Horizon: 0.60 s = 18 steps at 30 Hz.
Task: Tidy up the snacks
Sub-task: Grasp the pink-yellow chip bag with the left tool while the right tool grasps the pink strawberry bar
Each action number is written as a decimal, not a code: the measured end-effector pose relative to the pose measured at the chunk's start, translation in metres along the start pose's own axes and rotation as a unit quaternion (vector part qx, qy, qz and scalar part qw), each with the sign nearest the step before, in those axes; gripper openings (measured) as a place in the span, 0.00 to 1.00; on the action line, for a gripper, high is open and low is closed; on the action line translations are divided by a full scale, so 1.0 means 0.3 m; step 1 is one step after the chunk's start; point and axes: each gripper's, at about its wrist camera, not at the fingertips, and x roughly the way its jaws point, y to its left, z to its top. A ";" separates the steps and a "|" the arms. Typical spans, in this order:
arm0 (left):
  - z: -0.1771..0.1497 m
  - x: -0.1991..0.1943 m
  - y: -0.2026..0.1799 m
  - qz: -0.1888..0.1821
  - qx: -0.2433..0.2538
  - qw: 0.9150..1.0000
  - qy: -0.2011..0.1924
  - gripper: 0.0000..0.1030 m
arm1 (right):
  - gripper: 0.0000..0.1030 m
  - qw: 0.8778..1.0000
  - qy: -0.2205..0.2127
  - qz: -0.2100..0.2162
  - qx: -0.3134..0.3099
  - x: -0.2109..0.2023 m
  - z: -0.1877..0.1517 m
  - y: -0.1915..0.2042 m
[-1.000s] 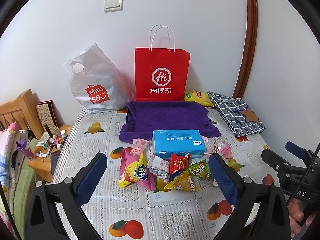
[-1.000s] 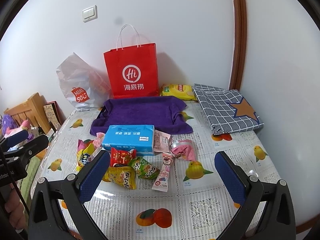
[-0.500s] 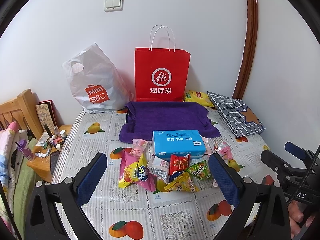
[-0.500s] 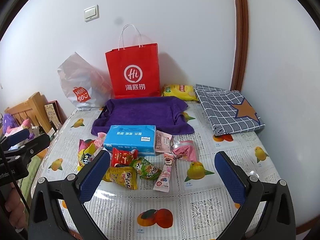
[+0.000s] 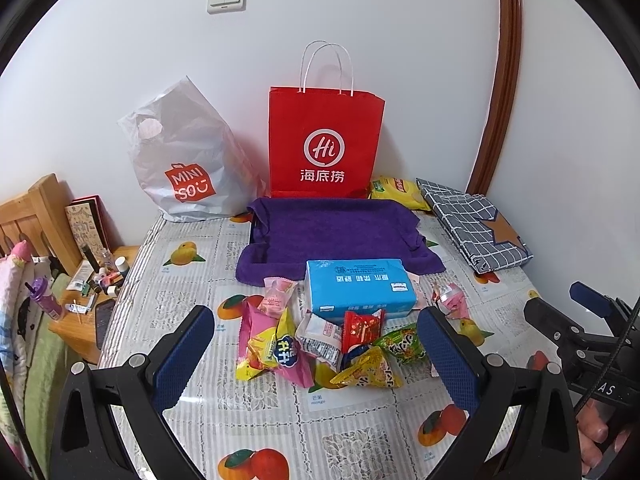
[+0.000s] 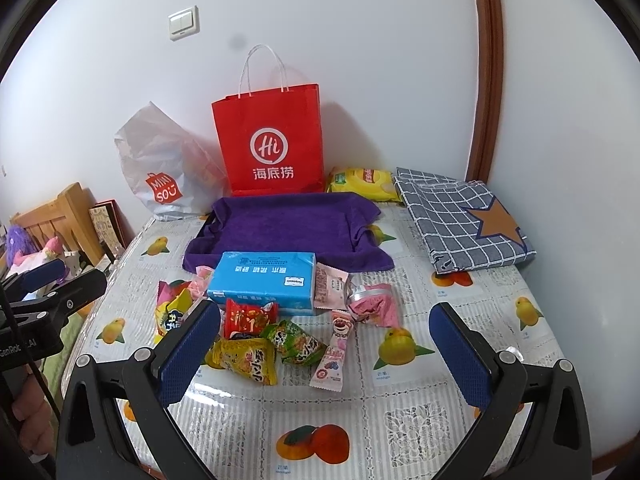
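Several snack packets (image 5: 332,344) lie in a loose heap on the fruit-print tablecloth (image 5: 248,432), in front of a blue tissue pack (image 5: 358,286). Behind it sits a tray draped in a purple towel (image 5: 336,232). My left gripper (image 5: 316,344) hovers open above the near side of the heap, holding nothing. In the right wrist view the same packets (image 6: 272,340) and blue tissue pack (image 6: 262,280) show, with a pink stick packet (image 6: 334,354) and a pink cup (image 6: 372,304) to the right. My right gripper (image 6: 326,346) is open and empty over them.
A red paper bag (image 5: 324,144) and a white plastic bag (image 5: 188,168) stand against the wall. A yellow chip bag (image 5: 394,192) and folded checked cloth (image 5: 476,228) lie at back right. A cluttered bedside stand (image 5: 92,284) sits left of the table.
Both views have shifted only slightly; the right gripper has drifted a little nearer to the table. Nothing on the table has moved.
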 end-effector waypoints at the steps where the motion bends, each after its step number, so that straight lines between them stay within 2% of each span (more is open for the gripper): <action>1: 0.005 0.005 0.002 -0.001 0.001 1.000 0.001 0.99 | 1.00 1.000 0.001 -0.002 0.000 0.006 0.002 0.000; 11: 0.043 0.096 0.020 0.011 0.008 1.000 0.019 1.00 | 1.00 1.000 0.008 -0.019 -0.006 0.098 0.028 -0.005; 18: 0.040 0.200 0.040 0.015 0.008 0.998 0.058 1.00 | 1.00 0.997 0.032 -0.074 -0.016 0.213 0.026 -0.016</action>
